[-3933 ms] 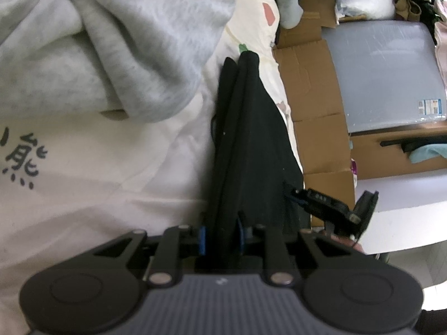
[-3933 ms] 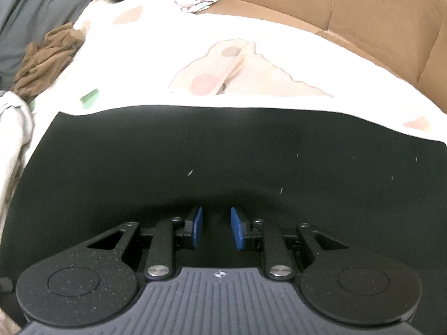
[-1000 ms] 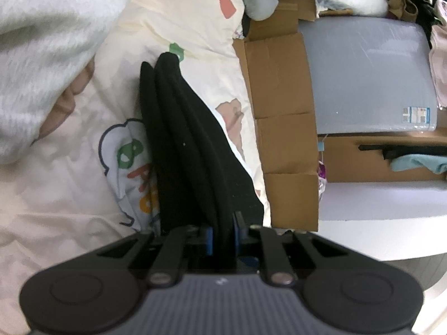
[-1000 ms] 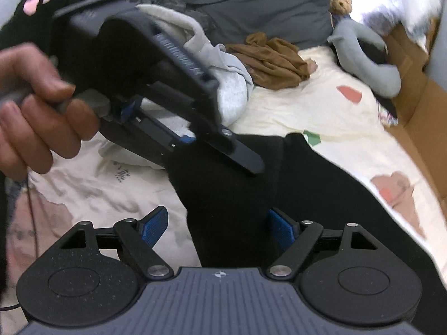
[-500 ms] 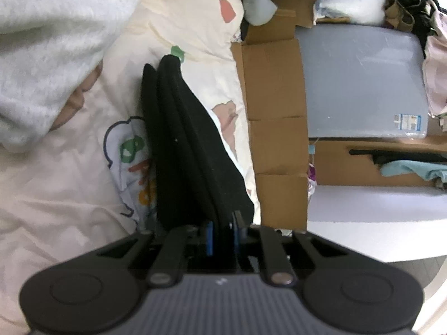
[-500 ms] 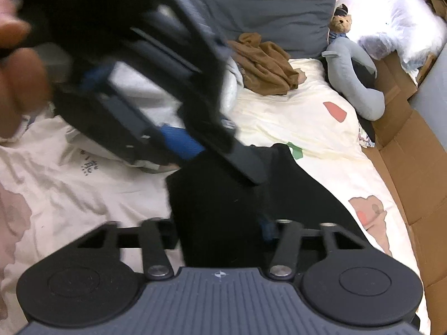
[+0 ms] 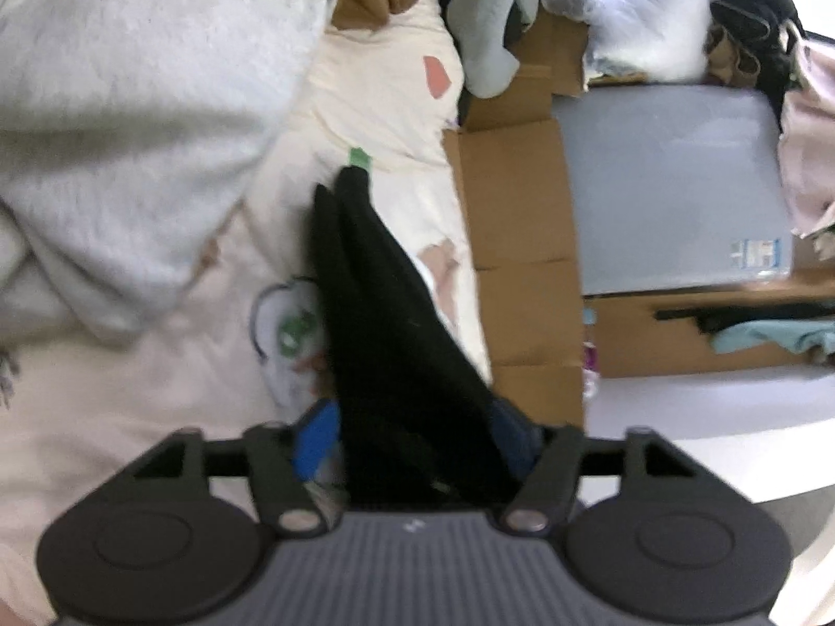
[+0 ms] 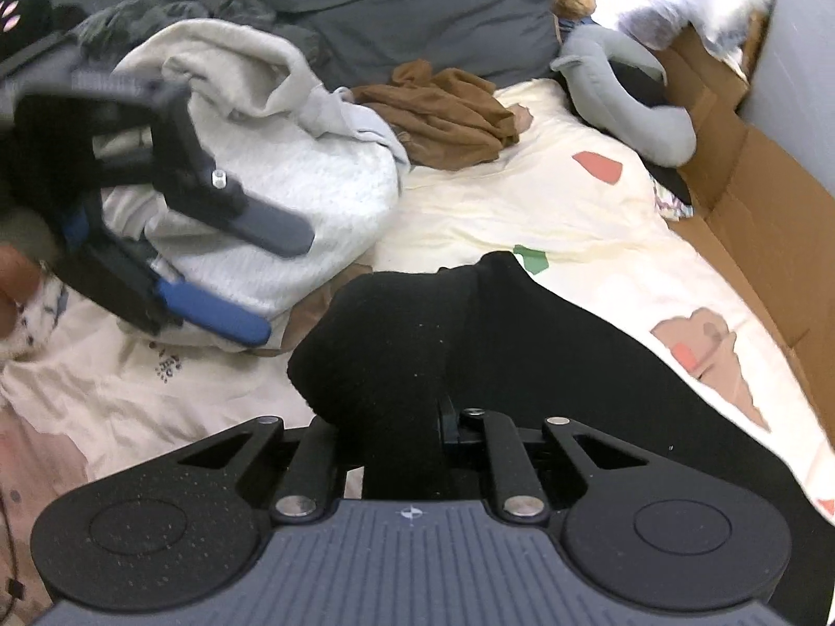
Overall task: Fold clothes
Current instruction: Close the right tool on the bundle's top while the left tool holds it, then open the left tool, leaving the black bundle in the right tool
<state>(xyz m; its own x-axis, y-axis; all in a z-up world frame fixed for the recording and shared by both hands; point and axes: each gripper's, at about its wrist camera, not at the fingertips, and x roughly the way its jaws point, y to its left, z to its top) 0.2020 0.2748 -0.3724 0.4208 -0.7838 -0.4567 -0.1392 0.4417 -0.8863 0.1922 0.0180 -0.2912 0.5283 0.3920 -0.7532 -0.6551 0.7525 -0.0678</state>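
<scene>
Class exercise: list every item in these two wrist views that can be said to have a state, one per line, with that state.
Left gripper: jaws opening, nothing pressed between the pads.
Right gripper: closing on the black garment, cloth bunched between the fingers.
Black garment: folded into layers, lying on the bed.
Grey sweatshirt: crumpled, unfolded.
Brown garment: crumpled heap.
Bedsheet: spread, wrinkled.
Plush toy: lying at the bed's edge.

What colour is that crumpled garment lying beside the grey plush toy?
Brown, clearest in the right wrist view.
</scene>
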